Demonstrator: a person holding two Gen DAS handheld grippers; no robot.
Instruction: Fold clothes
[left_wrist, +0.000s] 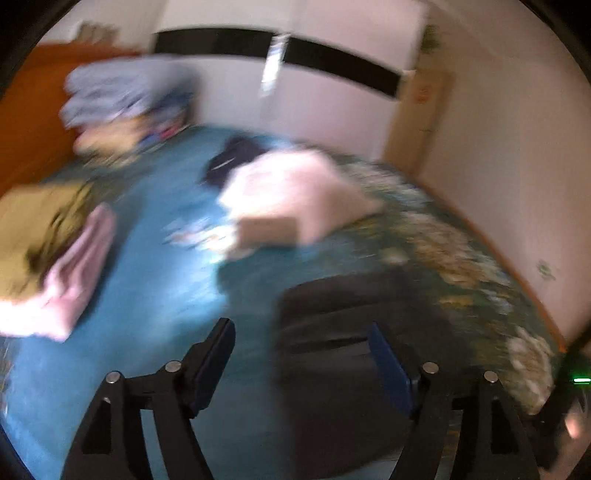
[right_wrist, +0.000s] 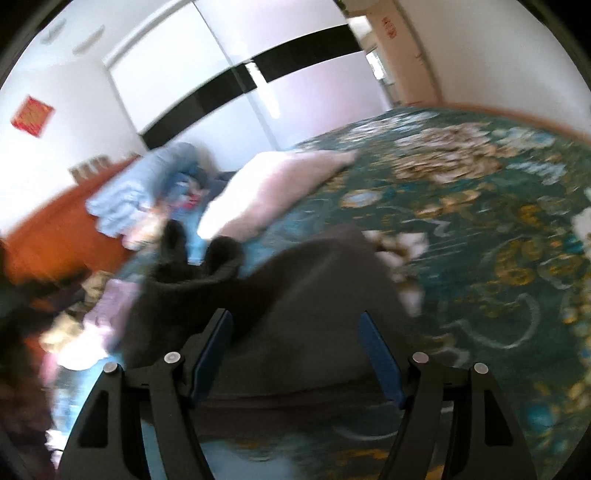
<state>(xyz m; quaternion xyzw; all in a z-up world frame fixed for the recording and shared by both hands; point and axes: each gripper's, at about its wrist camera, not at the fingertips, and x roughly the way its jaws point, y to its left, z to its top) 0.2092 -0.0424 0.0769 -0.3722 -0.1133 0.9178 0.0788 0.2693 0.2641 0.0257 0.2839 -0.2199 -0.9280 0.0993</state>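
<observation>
Dark garment (right_wrist: 295, 295) lies between the gaping right gripper (right_wrist: 295, 350) fingers

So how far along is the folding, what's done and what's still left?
Done, apparently: a folded pink item and an olive one sit stacked at the bed's left side. In hand: nothing gripped; both the left tool and right tool are open over the dark grey garment, which lies rumpled. Left: that garment, plus the pale pink piece and the blue pile. Blur limits detail.
</observation>
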